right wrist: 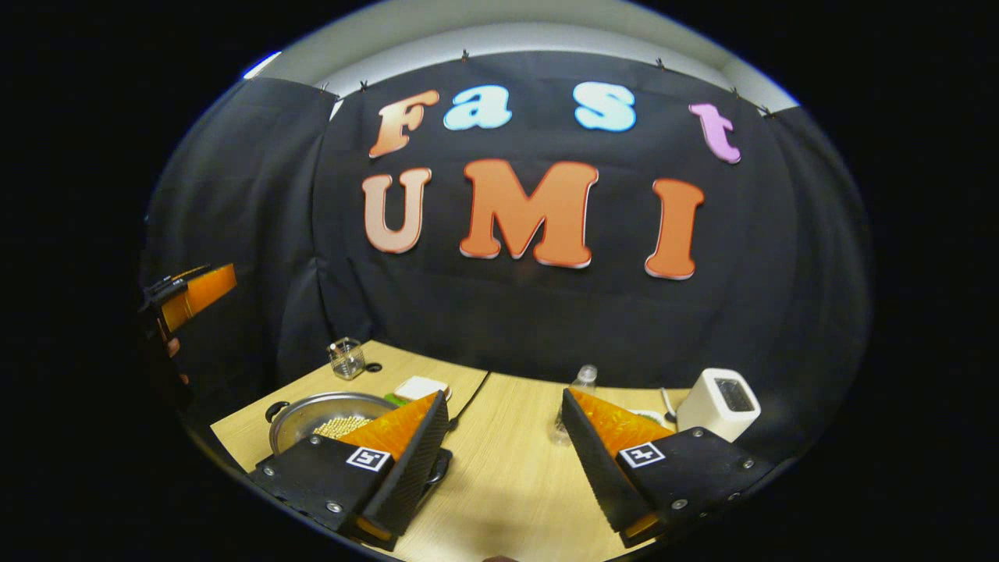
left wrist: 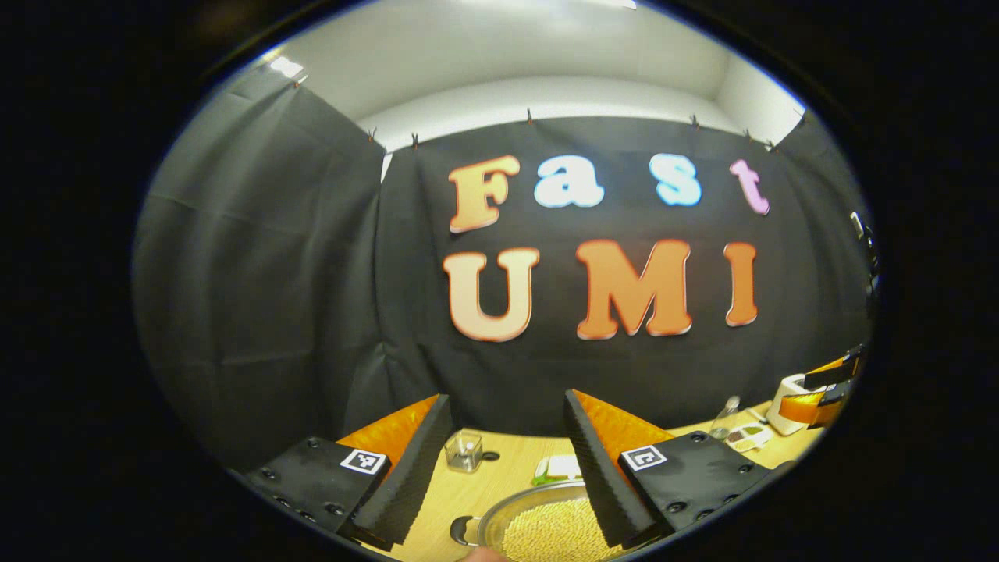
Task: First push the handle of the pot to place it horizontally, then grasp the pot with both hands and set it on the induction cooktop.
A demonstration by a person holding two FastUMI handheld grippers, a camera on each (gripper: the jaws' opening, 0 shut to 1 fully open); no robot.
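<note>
Now, left tongs (left wrist: 507, 468): spread wide and empty, raised over the near edge of the desk (left wrist: 507, 476), one black ribbed finger on each side of the view.
Right tongs (right wrist: 503, 460): also spread wide, gripping nothing, bare wood showing between the two fingers.
Pot (left wrist: 538, 523): one, steel, full of pale yellow grains, sitting on the desk just below the left tongs; in the right gripper view the pot (right wrist: 328, 414) lies at the left, partly behind that gripper's left finger.
Pot handles: one small black loop (left wrist: 462, 531) on its left rim; the rest I cannot tell.
Other things, counted: one glass cup (left wrist: 464, 450), one clear bottle (right wrist: 581, 382), one white box-shaped appliance (right wrist: 718, 402).
Open room: a broad bare stretch of wood between the right tongs' fingers, running toward the seam (right wrist: 472, 394) in the desk.
</note>
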